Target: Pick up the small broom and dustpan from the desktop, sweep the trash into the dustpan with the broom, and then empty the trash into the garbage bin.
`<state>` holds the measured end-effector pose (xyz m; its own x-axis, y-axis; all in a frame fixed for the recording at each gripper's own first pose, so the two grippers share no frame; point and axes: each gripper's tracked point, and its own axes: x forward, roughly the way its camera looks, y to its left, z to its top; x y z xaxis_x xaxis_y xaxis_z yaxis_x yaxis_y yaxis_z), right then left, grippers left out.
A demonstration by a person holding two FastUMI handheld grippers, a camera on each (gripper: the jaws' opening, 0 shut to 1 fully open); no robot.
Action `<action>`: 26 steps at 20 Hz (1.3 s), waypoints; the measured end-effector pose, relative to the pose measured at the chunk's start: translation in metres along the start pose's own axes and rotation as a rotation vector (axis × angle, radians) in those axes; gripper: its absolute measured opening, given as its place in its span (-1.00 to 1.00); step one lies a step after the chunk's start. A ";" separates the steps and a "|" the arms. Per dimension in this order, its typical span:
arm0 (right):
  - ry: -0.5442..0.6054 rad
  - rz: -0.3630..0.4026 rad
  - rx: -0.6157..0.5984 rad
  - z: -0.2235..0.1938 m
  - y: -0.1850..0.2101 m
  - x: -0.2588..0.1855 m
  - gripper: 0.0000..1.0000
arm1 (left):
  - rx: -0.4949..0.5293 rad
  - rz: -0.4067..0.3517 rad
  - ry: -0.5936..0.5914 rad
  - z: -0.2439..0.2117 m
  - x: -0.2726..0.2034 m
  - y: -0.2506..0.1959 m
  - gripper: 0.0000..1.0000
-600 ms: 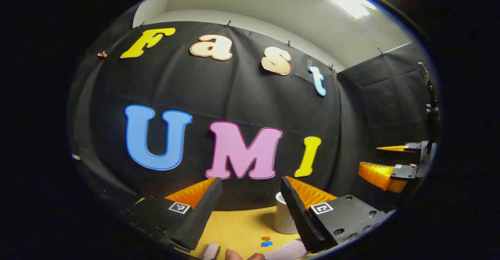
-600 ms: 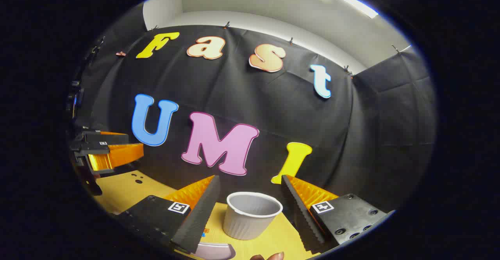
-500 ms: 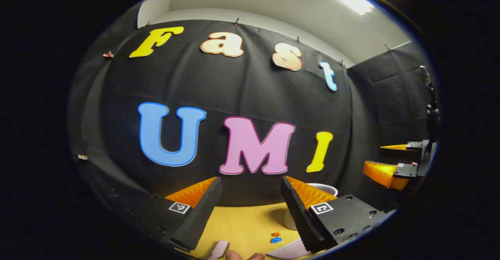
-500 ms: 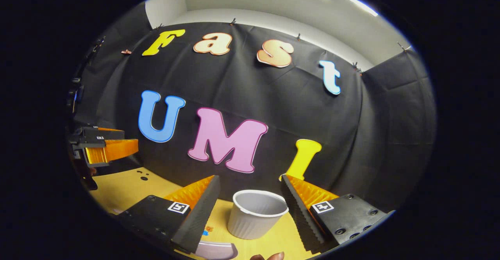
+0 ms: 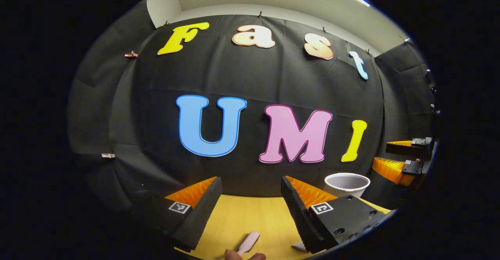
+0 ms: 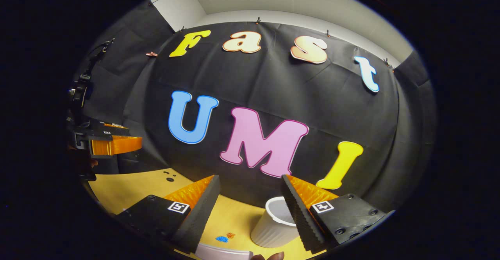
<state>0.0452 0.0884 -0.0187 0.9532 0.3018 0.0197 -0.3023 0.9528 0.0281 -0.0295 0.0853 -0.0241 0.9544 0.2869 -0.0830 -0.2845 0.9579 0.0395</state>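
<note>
While both tongs, left (image 5: 250,213) and right (image 6: 250,213), gape apart holding nothing, one white bin (image 6: 273,225) and two trash scraps (image 6: 225,237) sit on the desk (image 6: 129,186) at six o'clock.

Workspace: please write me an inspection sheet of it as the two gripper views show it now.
Surface: yellow wooden desktop, with a few small dark holes at its far left.
Job's things: white ribbed bin upright and open at the top; trash, small blue and orange bits, lies left of the bin; a pale pink handle lies on the desktop; a pale pink edge lies near the trash, broom or dustpan, cannot tell which.
Clutter: nothing seen.
Grippers: left gripper open, empty, above the desktop; right gripper open, empty, with the bin partly behind its finger.
Cables: nothing seen.
Surroundings: black cloth wall, pale wall above it.
</note>
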 end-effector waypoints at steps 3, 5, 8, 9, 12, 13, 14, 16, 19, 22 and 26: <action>0.020 0.072 0.037 -0.008 0.024 0.018 0.94 | 0.002 0.059 -0.007 0.000 0.005 0.021 0.92; 0.029 0.103 0.040 -0.012 0.034 0.026 0.95 | 0.001 0.090 -0.003 -0.002 0.005 0.029 0.92; 0.043 0.131 0.043 -0.021 0.045 0.034 0.95 | 0.004 0.108 0.002 -0.004 0.005 0.034 0.92; 0.057 0.131 0.043 -0.027 0.044 0.035 0.95 | 0.001 0.110 0.003 -0.005 0.006 0.036 0.92; 0.144 0.126 0.048 -0.054 0.039 0.024 0.95 | -0.008 0.093 0.013 -0.009 0.013 0.033 0.92; 0.176 0.122 0.041 -0.065 0.035 0.018 0.95 | -0.004 0.088 0.012 -0.012 0.014 0.032 0.92; 0.214 0.112 0.025 -0.077 0.030 0.009 0.95 | 0.003 0.081 0.011 -0.013 0.016 0.031 0.92; 0.291 0.101 -0.005 -0.106 0.019 -0.013 0.96 | 0.019 0.063 0.016 -0.019 0.018 0.027 0.92; 0.434 0.108 -0.006 -0.154 0.015 -0.053 0.95 | 0.039 0.032 0.042 -0.030 0.019 0.022 0.92; 0.614 0.125 0.029 -0.214 0.016 -0.094 0.94 | 0.060 0.008 0.078 -0.047 0.020 0.015 0.92; 0.857 0.144 0.094 -0.293 0.030 -0.145 0.94 | 0.080 -0.007 0.098 -0.055 0.019 0.005 0.92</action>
<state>-0.0989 0.0828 -0.3136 0.5734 0.3756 -0.7281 -0.3840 0.9083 0.1661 -0.0181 0.0957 -0.0807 0.9418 0.2836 -0.1808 -0.2655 0.9569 0.1179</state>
